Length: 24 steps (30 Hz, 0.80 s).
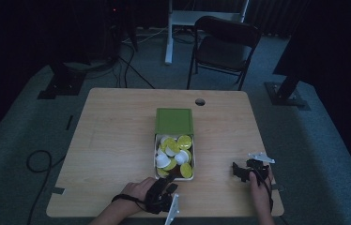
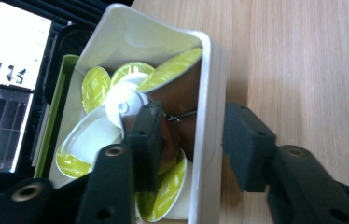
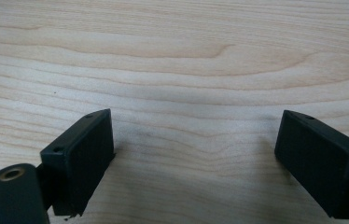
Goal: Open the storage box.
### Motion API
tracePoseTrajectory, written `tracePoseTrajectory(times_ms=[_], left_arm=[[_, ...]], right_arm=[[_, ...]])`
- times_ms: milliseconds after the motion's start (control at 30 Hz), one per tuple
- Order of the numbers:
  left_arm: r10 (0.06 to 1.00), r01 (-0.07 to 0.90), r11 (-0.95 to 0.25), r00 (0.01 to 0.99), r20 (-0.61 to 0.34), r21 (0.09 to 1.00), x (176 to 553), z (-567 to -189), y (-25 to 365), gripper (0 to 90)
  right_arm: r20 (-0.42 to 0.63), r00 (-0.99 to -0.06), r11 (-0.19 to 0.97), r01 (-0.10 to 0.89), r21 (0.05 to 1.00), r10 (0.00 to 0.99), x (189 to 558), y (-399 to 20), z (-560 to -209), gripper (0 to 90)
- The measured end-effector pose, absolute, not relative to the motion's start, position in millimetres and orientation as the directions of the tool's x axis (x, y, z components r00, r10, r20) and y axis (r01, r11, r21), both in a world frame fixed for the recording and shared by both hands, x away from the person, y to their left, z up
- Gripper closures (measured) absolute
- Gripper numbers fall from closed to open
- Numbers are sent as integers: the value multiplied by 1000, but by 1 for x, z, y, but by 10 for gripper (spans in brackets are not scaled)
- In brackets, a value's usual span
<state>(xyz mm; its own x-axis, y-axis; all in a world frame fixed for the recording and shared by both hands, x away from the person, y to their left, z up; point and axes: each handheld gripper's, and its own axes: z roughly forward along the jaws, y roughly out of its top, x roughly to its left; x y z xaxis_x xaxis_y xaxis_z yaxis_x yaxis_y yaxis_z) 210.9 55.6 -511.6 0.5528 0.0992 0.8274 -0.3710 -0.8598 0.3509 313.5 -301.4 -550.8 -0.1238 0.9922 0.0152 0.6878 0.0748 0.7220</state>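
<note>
- Coffee capsules (image 1: 173, 157), yellow-green foil lids and white bodies, lie heaped in a white box (image 1: 193, 164) at the middle of the wooden table (image 1: 117, 140).
- Against the box's far end sits a green lid (image 1: 174, 121), flat on the table.
- Faint print runs along the foil rims (image 2: 168, 191) in the left gripper view, but it is too small and blurred to read.
- At the box's near end, the left hand-held gripper (image 1: 166, 185) straddles the white wall (image 2: 208, 140): one jaw is inside among the capsules, the other outside over the table, with a gap left on either side of the wall.
- A thin metal wire (image 2: 182, 115) crosses between the inner jaw and the wall; what it belongs to cannot be made out.
- To the right of the box, well apart from it, the right hand-held gripper (image 1: 244, 171) rests low over bare wood with its jaws spread wide and nothing between them.
- Beyond the box in the left gripper view stands a lit screen (image 2: 9, 84), its content unreadable.
- Farther beyond the box, off the table, a dark folding chair (image 1: 225, 47) stands in a dim room.
</note>
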Motion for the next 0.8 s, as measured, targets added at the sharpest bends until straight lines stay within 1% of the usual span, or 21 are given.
tracePoseTrajectory(times_ms=[133,233,367,600,800], left_arm=[[119,-365,-849,572,811,382,212,-504,57,550],[143,-367,-829,591,794,422,214,-493,60,543],[149,-368,-821,601,785,437,216,-488,62,541],[220,-329,-787,641,735,523,224,-474,72,542],[265,-296,-766,663,700,570,232,-463,81,542]], right_arm=[[15,-124,75,688,722,992,313,-301,-551,111],[15,-124,75,688,722,992,313,-301,-551,111],[15,-124,75,688,722,992,313,-301,-551,111],[15,-124,75,688,722,992,313,-301,-551,111],[16,-124,75,688,722,992,313,-301,-551,111]])
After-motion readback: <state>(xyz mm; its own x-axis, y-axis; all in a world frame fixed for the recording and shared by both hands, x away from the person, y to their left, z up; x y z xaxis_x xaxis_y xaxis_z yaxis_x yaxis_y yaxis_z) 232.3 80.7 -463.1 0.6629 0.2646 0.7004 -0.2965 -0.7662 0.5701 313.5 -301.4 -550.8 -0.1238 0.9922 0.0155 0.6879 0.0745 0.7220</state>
